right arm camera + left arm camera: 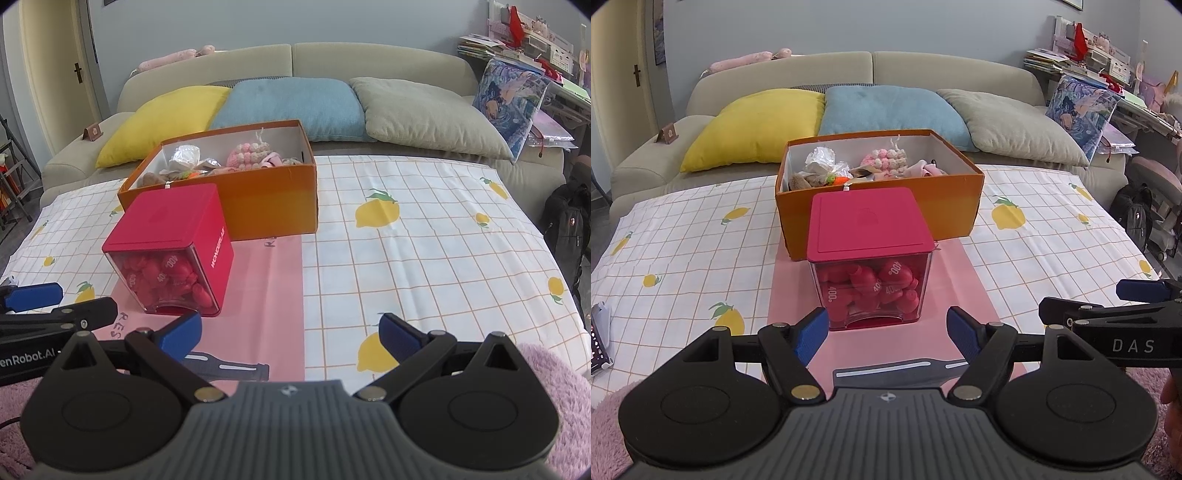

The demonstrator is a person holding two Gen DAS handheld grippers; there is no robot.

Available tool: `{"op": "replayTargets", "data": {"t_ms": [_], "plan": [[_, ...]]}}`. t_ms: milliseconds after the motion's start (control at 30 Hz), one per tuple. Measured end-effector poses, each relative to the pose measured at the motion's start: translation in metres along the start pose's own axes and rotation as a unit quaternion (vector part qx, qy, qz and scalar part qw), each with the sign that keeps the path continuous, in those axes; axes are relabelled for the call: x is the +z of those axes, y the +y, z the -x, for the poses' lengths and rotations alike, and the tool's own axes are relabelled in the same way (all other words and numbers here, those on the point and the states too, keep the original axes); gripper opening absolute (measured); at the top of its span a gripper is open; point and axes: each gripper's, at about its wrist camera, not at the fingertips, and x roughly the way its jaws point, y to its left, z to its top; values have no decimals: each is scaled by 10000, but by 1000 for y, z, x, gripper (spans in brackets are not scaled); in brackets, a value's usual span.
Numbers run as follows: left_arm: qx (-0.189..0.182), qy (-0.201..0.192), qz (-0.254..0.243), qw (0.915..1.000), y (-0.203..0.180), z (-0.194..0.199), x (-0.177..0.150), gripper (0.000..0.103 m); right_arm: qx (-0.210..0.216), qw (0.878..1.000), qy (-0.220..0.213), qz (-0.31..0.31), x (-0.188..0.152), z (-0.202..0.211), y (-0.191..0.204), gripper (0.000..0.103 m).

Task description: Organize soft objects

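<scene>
An orange box [956, 201] [273, 203] stands open at mid-table and holds several soft items, among them a pink knitted piece [884, 159] [246, 154]. In front of it stands a clear container with a red lid [868, 221] [170, 221], full of red soft pieces [871, 288]. A grey strap [897, 371] [225, 367] lies on the pink mat [975, 291] near me. My left gripper [888, 334] is open and empty just before the container. My right gripper [291, 336] is open and empty to the right, over the tablecloth.
A lemon-print cloth [424, 240] covers the table. A sofa with yellow [757, 125], blue and grey cushions stands behind it. A device [598, 339] lies at the left edge. A pink fluffy fabric [557, 387] is at the near edge. Cluttered shelves [1089, 55] and a backpack [569, 221] are at right.
</scene>
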Motion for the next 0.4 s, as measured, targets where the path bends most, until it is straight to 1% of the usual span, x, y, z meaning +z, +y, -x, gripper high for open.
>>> {"op": "replayTargets", "data": {"t_ms": [400], "plan": [[-36, -22, 15, 10000, 1, 0, -1, 85, 22, 10000, 40, -9, 0, -1, -1, 100]]}}
